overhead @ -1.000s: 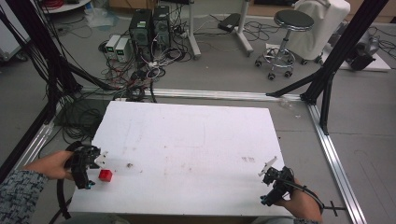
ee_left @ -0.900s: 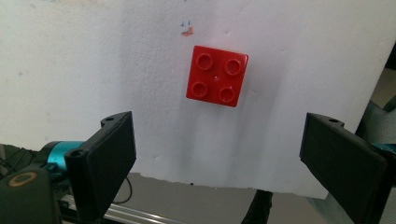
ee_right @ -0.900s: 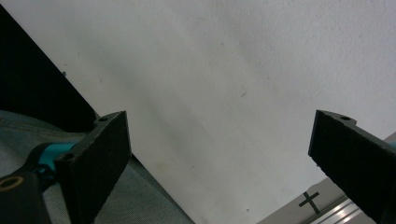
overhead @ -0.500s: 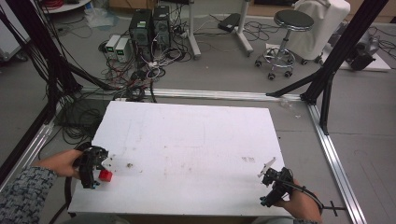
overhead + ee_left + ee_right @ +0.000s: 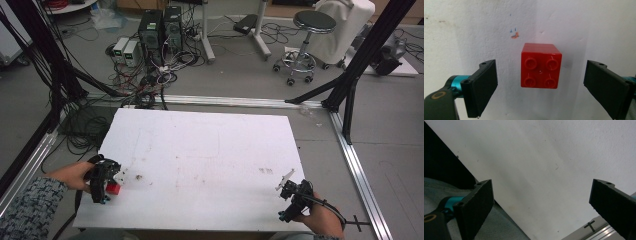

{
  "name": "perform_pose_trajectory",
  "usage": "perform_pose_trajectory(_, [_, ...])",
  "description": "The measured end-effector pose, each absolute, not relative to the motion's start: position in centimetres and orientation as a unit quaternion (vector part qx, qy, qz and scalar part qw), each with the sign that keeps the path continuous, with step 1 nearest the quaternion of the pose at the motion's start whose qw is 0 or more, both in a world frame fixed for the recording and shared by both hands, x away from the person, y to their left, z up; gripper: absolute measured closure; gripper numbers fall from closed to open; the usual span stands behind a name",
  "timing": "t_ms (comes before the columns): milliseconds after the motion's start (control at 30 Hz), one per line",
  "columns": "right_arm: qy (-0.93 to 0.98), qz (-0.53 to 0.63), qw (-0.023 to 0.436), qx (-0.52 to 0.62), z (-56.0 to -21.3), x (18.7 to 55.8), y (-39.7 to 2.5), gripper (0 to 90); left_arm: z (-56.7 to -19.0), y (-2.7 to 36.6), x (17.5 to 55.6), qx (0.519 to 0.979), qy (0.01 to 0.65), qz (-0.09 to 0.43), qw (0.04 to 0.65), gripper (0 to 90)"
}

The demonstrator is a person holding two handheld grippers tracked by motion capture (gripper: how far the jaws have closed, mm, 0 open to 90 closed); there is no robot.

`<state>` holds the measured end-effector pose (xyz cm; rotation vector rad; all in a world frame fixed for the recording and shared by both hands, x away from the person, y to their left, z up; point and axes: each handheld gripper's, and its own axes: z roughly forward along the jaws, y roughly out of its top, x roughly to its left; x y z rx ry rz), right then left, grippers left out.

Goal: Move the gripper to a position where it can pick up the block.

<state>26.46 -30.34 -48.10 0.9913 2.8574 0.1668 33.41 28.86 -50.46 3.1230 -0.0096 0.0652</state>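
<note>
Straddling a red four-stud brick point(image 5: 541, 65), the left gripper point(image 5: 541, 87) has its two black jaws spread wide, with bare white table showing between each pad and the brick's sides. In the left gripper view the brick sits at frame centre, studs toward the camera, a little nearer the left jaw than the right. In the high view it shows as a red spot point(image 5: 113, 188) at the lower left of the frame, near the front left corner of the white table point(image 5: 210, 150), tucked against the left gripper point(image 5: 102, 181).

The likeliest trouble, as I judge it, is an uneven closing: the nearer jaw would reach the brick first and could push it sideways or twist it before the other pad arrives. The brick's glossy plastic sides may also slip on the pads if the grip lands too high. How far the jaw tips stand above the table cannot be told.

At the lower right of the high view, the right gripper point(image 5: 295, 192) rests near the table's front edge. Its jaws are also wide apart with nothing between them, well away from the brick.
</note>
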Motion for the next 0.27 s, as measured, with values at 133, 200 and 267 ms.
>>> perform_pose_trajectory(133, [0.942,0.054,0.056,0.326,-48.03,26.47,-30.22,5.0,-50.53,28.95,33.39,1.0,0.002,0.019,0.009,12.4])
perform_pose_trajectory(200, [0.942,0.053,0.057,0.325,-47.99,26.46,-30.15,5.0,-50.55,28.97,33.33,1.0,0.003,0.02,0.011,12.3])
perform_pose_trajectory(267, [0.943,0.053,0.058,0.324,-47.91,26.48,-30.09,5.0,-50.53,28.97,33.29,1.0,0.003,0.017,0.011,12.3])
